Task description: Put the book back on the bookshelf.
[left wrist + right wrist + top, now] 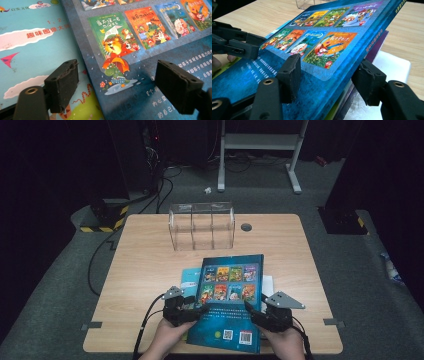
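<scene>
A: Blue book point(230, 295) is the one in hand. It lies face-down on top of a small stack at the near edge of the worktop point(145, 270), in front of the clear rack point(202, 225).

B: And it isn't flat. In the right gripper view its spine side is tipped up off the white book point(392, 62) beneath.

A: Yes. The right gripper point(252, 309) has it: one of its fingers point(290, 75) sits on the cover and the other is tucked under the raised edge, so it is pinching the board.

B: The left gripper point(197, 309)?

A: Its fingers point(62, 82) are spread wide. They straddle the book's left edge without pressing on it, one over the light blue book point(32, 50) below.

B: So how should the lift go?

A: I'd keep the right pinch deep on the cover, so the book can't pivot or slide out. I'd also raise it evenly and slip the left gripper under the free edge before it closes, taking care not to catch the light blue book.

B: Hand pose?

A: Both hands come in low from the near side with the grippers pointing forward and slightly inward, nearly level with the cover.
</scene>
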{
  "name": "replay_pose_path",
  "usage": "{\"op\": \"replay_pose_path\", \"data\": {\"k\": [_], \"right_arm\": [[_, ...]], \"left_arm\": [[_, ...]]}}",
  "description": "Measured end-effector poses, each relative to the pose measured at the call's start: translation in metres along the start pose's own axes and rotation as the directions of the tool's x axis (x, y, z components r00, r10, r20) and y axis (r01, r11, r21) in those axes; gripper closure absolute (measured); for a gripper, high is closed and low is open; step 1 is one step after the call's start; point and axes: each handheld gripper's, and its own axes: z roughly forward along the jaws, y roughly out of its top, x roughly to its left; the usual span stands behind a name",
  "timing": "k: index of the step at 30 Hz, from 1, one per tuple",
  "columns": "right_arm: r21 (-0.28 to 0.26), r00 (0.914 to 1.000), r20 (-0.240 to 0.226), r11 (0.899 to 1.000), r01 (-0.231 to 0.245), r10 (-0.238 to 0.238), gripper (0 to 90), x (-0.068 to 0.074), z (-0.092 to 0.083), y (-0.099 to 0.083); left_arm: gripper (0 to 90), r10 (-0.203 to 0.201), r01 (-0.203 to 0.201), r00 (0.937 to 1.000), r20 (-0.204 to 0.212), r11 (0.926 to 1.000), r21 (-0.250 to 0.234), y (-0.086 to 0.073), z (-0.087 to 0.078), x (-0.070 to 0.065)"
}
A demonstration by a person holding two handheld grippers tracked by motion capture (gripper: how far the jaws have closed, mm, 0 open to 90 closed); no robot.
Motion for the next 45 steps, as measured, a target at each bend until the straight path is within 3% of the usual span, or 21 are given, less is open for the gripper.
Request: {"op": "replay_pose_path", "data": {"k": [4, 8, 11, 18, 22, 26, 30, 35, 38, 45], "right_arm": [[-0.012, 0.9999, -0.008, 1.000, 0.014, -0.014, 41.8, 0.003, -0.001, 0.001], [-0.019, 0.9996, -0.006, 0.999, 0.026, -0.027, 41.8, 0.005, -0.001, 0.002], [-0.054, 0.9978, -0.003, 0.996, 0.066, -0.066, 41.9, 0.009, -0.004, 0.003], [-0.060, 0.9973, -0.004, 0.995, 0.074, -0.074, 41.9, 0.011, -0.005, 0.005], [-0.061, 0.9989, -0.014, 0.997, 0.045, -0.046, 42.2, 0.012, -0.003, 0.011], [-0.064, 0.9976, -0.016, 0.996, 0.066, -0.067, 43.4, 0.018, 0.004, 0.026], [-0.032, 0.9941, -0.037, 0.994, 0.100, -0.102, 44.6, 0.026, 0.016, 0.048], [-0.029, 0.9910, -0.046, 0.992, 0.124, -0.126, 45.9, 0.034, 0.026, 0.061], [-0.029, 0.9892, -0.048, 0.990, 0.137, -0.139, 46.7, 0.043, 0.037, 0.071], [-0.053, 0.9870, -0.047, 0.987, 0.151, -0.154, 50.0, 0.049, 0.046, 0.084]], "left_arm": [[17.1, 0.014, -0.014, 0.9998, 0.013, 0.9999, -0.003, 0.000, -0.001, -0.003], [15.6, 0.002, -0.002, 0.9996, 0.028, 1.0000, -0.002, 0.001, 0.000, -0.001], [14.0, -0.002, 0.002, 0.9988, 0.050, 1.0000, -0.005, 0.003, -0.002, 0.001], [14.4, 0.012, -0.012, 0.9992, 0.039, 0.9999, -0.008, 0.004, -0.007, 0.000], [16.6, 0.008, -0.008, 1.0000, 0.000, 0.9998, -0.016, 0.008, -0.014, -0.002], [20.9, -0.003, 0.001, 0.9993, -0.037, 0.9982, -0.060, 0.013, -0.027, 0.003], [28.2, -0.015, 0.006, 0.9968, -0.078, 0.9934, -0.115, 0.016, -0.040, 0.010], [34.0, -0.009, -0.017, 0.9895, -0.144, 0.9838, -0.179, 0.023, -0.058, 0.019], [39.4, -0.006, -0.036, 0.9806, -0.196, 0.9760, -0.215, 0.026, -0.070, 0.025], [45.0, 0.006, -0.068, 0.9708, -0.240, 0.9659, -0.250, 0.034, -0.081, 0.030]]}}
